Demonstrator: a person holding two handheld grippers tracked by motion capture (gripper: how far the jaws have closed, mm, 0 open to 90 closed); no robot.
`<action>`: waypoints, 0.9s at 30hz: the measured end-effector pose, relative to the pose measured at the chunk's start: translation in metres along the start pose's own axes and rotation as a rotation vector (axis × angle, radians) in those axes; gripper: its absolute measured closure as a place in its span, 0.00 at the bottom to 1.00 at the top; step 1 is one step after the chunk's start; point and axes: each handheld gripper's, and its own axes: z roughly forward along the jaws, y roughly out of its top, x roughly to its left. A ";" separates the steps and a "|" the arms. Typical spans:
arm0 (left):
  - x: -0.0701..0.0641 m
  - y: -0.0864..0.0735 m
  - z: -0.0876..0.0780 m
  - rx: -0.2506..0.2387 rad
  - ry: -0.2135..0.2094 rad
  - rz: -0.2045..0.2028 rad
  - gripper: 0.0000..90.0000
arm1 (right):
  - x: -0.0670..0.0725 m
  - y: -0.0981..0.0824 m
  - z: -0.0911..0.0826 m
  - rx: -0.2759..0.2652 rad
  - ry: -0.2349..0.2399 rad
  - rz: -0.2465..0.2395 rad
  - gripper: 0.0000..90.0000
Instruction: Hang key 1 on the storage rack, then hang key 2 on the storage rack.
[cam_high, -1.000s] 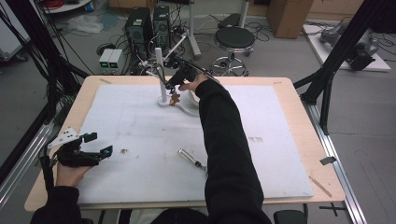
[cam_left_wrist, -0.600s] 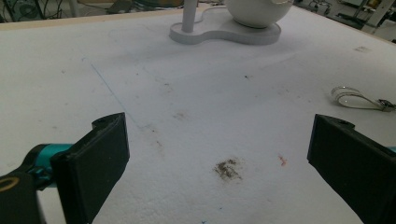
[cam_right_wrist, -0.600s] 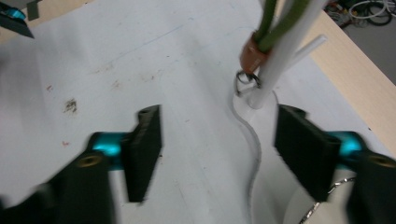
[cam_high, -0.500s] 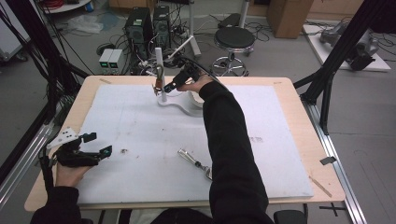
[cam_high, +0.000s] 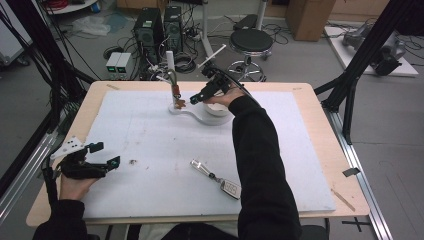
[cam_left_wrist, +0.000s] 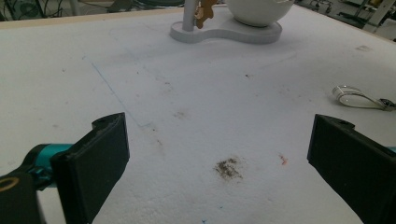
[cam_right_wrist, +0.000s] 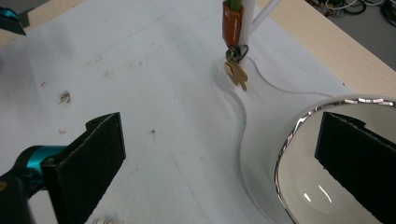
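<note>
White foam sheeting covers the worktop (cam_high: 310, 95), and at twelve o'clock we see a key bunch (cam_high: 178, 102) hung on the white stand (cam_high: 171, 62), so that hanging looks done. Our right claw (cam_high: 196, 99), jaws just opened wide and empty, sits just beside it over the bowl (cam_high: 218, 109); our left claw (cam_high: 103, 155) rests open and empty at eight o'clock, and a second keychain (cam_high: 215, 177) at six o'clock seems left to handle.

Even, diffuse overhead light, bright on the white foam table cover (cam_high: 150, 135); soft, faint shadows only. Dimmer floor beyond the table in the high view. High view slightly soft and grainy, small parts hard to read. Left gripper view sharp at mid-distance, near black jaws blurred at the bottom edge, top edge soft. Right gripper view: bright glare streaks inside the glossy white silver-rimmed bowl (cam_right_wrist: 327, 186), rim glinting; near jaws out of focus, orange key fob (cam_right_wrist: 232, 23) fairly crisp.
</note>
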 end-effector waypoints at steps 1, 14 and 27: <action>0.000 0.000 0.000 0.000 0.000 0.000 0.07 | 0.001 -0.003 -0.002 0.002 -0.006 -0.001 0.01; 0.000 0.000 0.000 -0.002 0.000 0.002 0.07 | 0.017 -0.060 -0.012 0.028 -0.061 0.017 0.01; 0.000 0.000 0.000 0.000 0.006 0.001 0.07 | 0.030 -0.121 -0.019 0.035 -0.071 0.054 0.01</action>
